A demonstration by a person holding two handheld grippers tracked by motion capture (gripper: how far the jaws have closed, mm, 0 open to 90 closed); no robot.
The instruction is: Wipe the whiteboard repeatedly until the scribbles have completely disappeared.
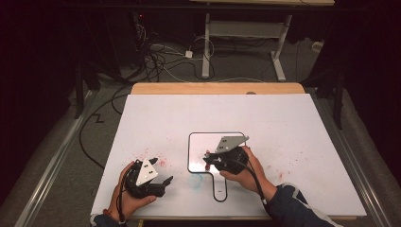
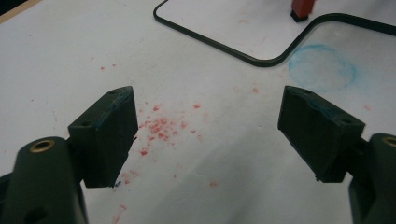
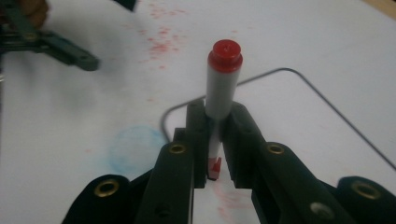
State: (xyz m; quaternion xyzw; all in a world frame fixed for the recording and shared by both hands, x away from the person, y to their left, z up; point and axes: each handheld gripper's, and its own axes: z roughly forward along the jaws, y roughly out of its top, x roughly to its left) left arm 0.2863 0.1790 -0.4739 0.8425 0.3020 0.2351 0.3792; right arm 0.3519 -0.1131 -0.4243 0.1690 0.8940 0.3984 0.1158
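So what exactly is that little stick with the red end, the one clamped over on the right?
It looks like a marker pen: a pale grey barrel with a glossy red plastic end standing up above the right tongs. More red shows at its lower end, down between the two black jaws, which are shut on the barrel. It stands roughly upright over the white board, above a thin dark outline with rounded corners drawn there. Whether its lower end touches the board I cannot tell.

The marker point(image 3: 223, 84) is a grey-white barrel with a red end cap on top, standing roughly upright with red showing at its lower tip. It sits over the white board point(image 3: 289, 42), inside the paddle-shaped black outline point(image 3: 327, 100) drawn there.
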